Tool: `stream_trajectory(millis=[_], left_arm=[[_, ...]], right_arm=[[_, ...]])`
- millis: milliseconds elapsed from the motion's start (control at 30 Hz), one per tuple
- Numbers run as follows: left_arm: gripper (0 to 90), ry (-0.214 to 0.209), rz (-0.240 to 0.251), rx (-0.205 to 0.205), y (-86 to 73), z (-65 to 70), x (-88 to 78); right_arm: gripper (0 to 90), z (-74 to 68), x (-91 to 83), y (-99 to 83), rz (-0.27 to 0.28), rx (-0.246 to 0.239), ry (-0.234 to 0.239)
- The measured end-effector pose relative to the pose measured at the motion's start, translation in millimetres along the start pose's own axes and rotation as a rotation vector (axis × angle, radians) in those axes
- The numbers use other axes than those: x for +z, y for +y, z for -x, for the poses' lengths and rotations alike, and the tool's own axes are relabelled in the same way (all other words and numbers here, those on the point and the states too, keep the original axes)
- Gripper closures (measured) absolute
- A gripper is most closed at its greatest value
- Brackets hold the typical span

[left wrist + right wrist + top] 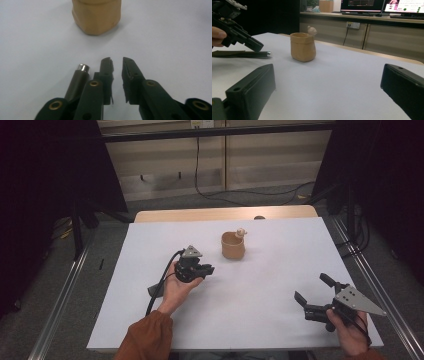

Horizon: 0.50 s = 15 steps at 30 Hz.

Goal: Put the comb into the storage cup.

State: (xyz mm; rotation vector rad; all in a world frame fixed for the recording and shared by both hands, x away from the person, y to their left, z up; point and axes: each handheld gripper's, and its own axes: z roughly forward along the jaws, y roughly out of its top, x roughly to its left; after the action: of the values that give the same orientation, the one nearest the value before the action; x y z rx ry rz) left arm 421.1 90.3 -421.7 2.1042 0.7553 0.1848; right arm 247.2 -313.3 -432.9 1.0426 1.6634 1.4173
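Observation:
A tan cup (233, 246) (96, 15) (303, 47) with a small pale figure (241, 232) (312, 30) on its rim stands upright on the white table. A hand holds my left gripper (205, 270) (117, 61) a little short of the cup, jaws slightly apart with nothing between them. A dark pen-like stick with a silver tip (80, 80) (242, 54) lies flat on the table just beside and below those jaws, free of them. My right gripper (311, 287) (328, 70) rests low at the near right, wide open and empty, facing the cup.
The white sheet (260, 320) covers the table; a wooden edge (225, 213) shows at the far side. Metal rails (65, 290) run along both sides. Cables lie on the floor (240, 195) beyond. A counter with monitors (367, 5) stands behind.

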Motion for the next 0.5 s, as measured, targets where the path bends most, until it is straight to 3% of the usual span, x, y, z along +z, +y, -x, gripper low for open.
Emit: stream_trajectory(millis=[100, 133, 167, 200, 267, 400, 500], left_arm=[[69.5, -0.025, 0.036, -0.019, 2.2, -1.3, -11.0], [65.6, -0.029, 0.043, -0.023, 2.9, -2.1, -13.4], [55.3, -0.022, 0.047, -0.028, 4.0, -3.0, -16.8], [55.3, -0.017, 0.049, -0.028, 4.4, -3.1, -18.3], [45.0, -0.024, 0.056, -0.029, 4.7, -3.9, -22.1], [24.0, 0.007, 0.064, -0.028, 4.6, -6.0, -28.4], [9.9, 0.028, 0.066, -0.053, 3.8, -9.4, -32.2]], right_arm=[[0.0, -0.4, -0.5, 0.1, 0.001, -0.001, -0.001], [0.0, -0.4, -0.5, 0.1, 0.001, -0.002, -0.002], [0.0, -0.4, -0.6, 0.2, 0.001, -0.002, -0.006], [0.0, -0.4, -0.6, 0.2, 0.001, -0.002, -0.006], [0.0, -0.8, -0.8, 0.3, 0.002, -0.002, -0.005], [0.0, -0.9, -1.9, 0.5, 0.002, -0.005, -0.003], [0.0, -0.6, -1.7, 0.4, 0.002, -0.003, -0.005]])
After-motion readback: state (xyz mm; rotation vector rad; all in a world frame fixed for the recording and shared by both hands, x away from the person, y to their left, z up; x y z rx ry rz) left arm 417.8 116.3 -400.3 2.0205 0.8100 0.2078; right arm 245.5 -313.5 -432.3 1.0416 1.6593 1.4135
